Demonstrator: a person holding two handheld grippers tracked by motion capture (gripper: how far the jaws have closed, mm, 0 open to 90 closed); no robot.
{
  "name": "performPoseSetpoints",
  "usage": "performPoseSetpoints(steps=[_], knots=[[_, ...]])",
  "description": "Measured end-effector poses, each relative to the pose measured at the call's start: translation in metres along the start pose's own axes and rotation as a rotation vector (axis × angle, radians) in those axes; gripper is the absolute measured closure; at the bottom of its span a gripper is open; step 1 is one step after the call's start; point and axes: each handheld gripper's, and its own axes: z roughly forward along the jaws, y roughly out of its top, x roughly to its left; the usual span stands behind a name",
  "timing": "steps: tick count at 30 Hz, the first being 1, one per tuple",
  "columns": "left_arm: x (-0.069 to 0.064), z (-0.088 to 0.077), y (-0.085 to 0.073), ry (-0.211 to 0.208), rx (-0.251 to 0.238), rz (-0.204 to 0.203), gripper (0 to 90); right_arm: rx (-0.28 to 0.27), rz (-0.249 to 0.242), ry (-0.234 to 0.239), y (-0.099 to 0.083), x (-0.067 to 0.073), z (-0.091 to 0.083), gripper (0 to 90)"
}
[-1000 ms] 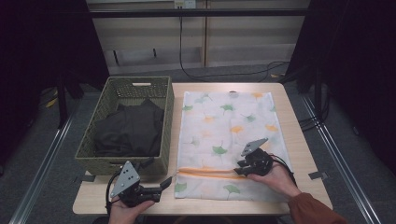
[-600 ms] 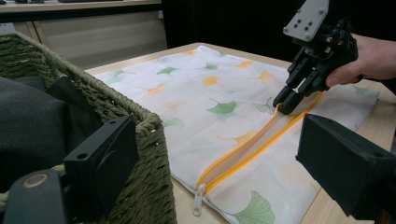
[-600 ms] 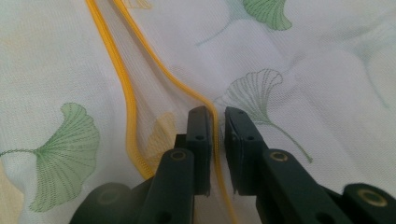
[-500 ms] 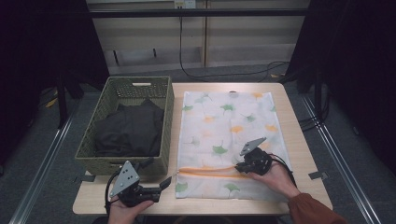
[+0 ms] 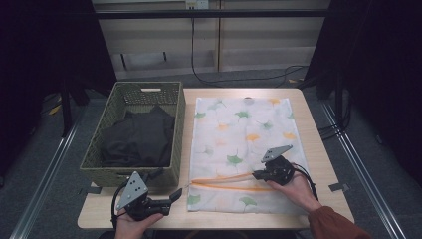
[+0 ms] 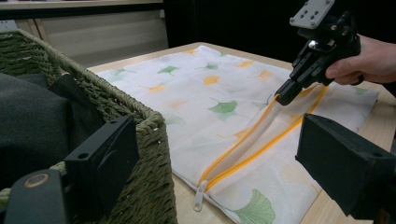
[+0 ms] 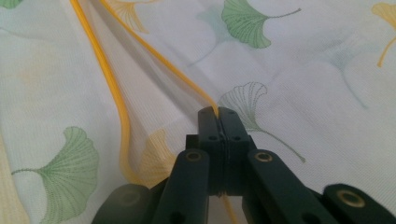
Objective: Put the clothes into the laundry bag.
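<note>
A: Item: laundry bag [image 5: 244, 144], flat on the table [image 5: 318, 124] beside the basket [image 5: 174, 129]; zipper [image 6: 252, 140] open.

B: Right gripper [image 7: 218, 112]: jaws have just been closing, now pinched on the zipper's upper edge. Left gripper [image 5: 176, 195]: wide, empty, near the bag's corner.

A: Advice: the right should lift gently; the left should take the lower edge.

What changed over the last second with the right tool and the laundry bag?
The right tool has just closed on the orange zipper edge of the mesh laundry bag. The left tool stayed open near the basket; neither hand shifted.
</note>
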Motion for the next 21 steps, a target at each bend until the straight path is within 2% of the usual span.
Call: performPoseSetpoints(steps=[8, 11, 12, 17, 19, 21], knots=[[0.000, -0.001, 0.000, 0.005, 0.010, 0.007, 12.6, -0.100, 0.019, -0.009, 0.001, -0.003, -0.014, 89.5], [-0.002, -0.002, 0.000, 0.003, -0.006, -0.011, 13.1, -0.125, 0.028, -0.006, 0.003, -0.005, -0.016, 89.5], [-0.001, -0.003, 0.000, 0.003, -0.008, -0.004, 13.1, -0.137, 0.023, -0.008, 0.003, -0.006, -0.016, 89.5], [-0.002, -0.003, 0.000, 0.002, -0.005, -0.007, 13.2, -0.193, 0.036, -0.014, 0.008, -0.008, -0.023, 89.5], [-0.002, -0.002, 0.000, 0.005, -0.006, -0.007, 13.5, -0.226, 0.054, -0.010, 0.011, -0.010, -0.026, 89.6], [-0.002, -0.003, 0.000, 0.002, -0.002, -0.007, 13.5, -0.247, 0.057, -0.023, 0.014, -0.011, -0.028, 89.6]])
